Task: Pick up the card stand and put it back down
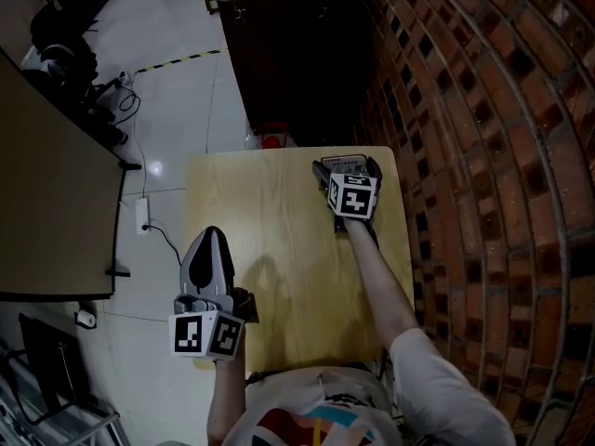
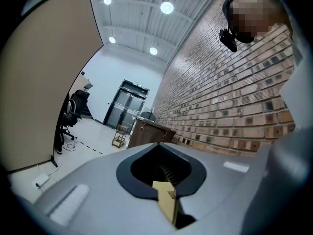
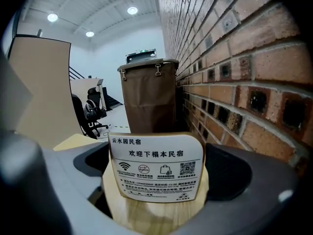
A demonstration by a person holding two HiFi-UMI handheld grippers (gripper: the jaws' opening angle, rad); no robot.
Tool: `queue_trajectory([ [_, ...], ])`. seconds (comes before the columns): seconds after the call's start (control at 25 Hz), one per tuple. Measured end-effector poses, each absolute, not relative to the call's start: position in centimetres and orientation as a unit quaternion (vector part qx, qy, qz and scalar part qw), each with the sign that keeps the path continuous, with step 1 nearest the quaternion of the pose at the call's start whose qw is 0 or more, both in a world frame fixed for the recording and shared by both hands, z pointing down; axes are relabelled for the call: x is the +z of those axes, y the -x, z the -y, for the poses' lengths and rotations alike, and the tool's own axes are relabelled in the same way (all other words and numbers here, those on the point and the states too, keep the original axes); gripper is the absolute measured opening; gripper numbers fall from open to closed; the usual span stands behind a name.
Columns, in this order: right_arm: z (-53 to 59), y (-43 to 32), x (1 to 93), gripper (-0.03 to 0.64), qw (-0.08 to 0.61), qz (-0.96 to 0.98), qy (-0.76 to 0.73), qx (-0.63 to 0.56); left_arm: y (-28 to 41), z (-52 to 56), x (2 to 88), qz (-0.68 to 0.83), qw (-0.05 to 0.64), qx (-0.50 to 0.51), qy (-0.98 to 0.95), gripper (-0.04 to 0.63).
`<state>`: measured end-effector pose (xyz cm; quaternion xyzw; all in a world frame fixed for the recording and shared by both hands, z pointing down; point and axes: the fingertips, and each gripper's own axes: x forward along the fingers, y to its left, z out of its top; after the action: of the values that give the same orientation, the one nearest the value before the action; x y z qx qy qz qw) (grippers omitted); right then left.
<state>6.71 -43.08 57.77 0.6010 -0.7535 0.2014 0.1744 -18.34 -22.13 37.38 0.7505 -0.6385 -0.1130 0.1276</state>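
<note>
The card stand (image 3: pixel 155 168), a white printed card on a light wooden base, stands upright between the jaws of my right gripper (image 3: pixel 156 148). The jaws are spread wide on either side of it and I see no pad pressing on it. In the head view the right gripper (image 1: pixel 346 165) is at the far right corner of the wooden table (image 1: pixel 279 249), and the card stand (image 1: pixel 348 163) shows just past the marker cube. My left gripper (image 1: pixel 212 235) hovers over the table's near left edge with its jaws together and nothing in them; in its own view the left gripper (image 2: pixel 159 146) points up toward the room.
A brick wall (image 1: pixel 483 110) runs close along the table's right side. A dark brown cabinet (image 1: pixel 288 54) stands just beyond the far edge, with a small red object (image 1: pixel 271 140) at its foot. A tan partition (image 1: pixel 46 203) and cables (image 1: pixel 144 216) lie on the left floor.
</note>
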Motion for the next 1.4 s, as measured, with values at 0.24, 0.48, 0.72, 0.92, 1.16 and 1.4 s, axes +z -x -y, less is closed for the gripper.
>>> queue_trajectory([
  [0.24,43.1,-6.8,57.8,0.575,0.175,0.752,-0.606,0.19,18.4,22.0,37.3,0.638,0.127,-0.115,-0.751,0.006],
  [0.48,42.5,-6.9,57.4,0.575,0.166,0.753,-0.605,0.198,19.0,21.7,37.2,0.644,0.129,-0.121,-0.744,0.006],
  [0.72,40.6,-6.7,52.0,0.575,0.109,0.773,-0.607,0.15,19.0,21.2,36.1,0.649,0.091,-0.099,-0.748,0.006],
  [0.92,35.9,-6.6,43.8,0.575,0.027,0.794,-0.6,0.094,18.0,20.7,34.5,0.644,0.057,-0.096,-0.757,0.006],
  [1.16,28.2,-7.2,36.2,0.575,-0.037,0.805,-0.59,0.055,17.3,19.3,33.1,0.643,0.036,-0.102,-0.758,0.006],
  [1.4,21.6,-7.3,31.8,0.574,-0.072,0.818,-0.57,0.026,15.4,18.0,31.3,0.629,0.015,-0.117,-0.768,0.006],
])
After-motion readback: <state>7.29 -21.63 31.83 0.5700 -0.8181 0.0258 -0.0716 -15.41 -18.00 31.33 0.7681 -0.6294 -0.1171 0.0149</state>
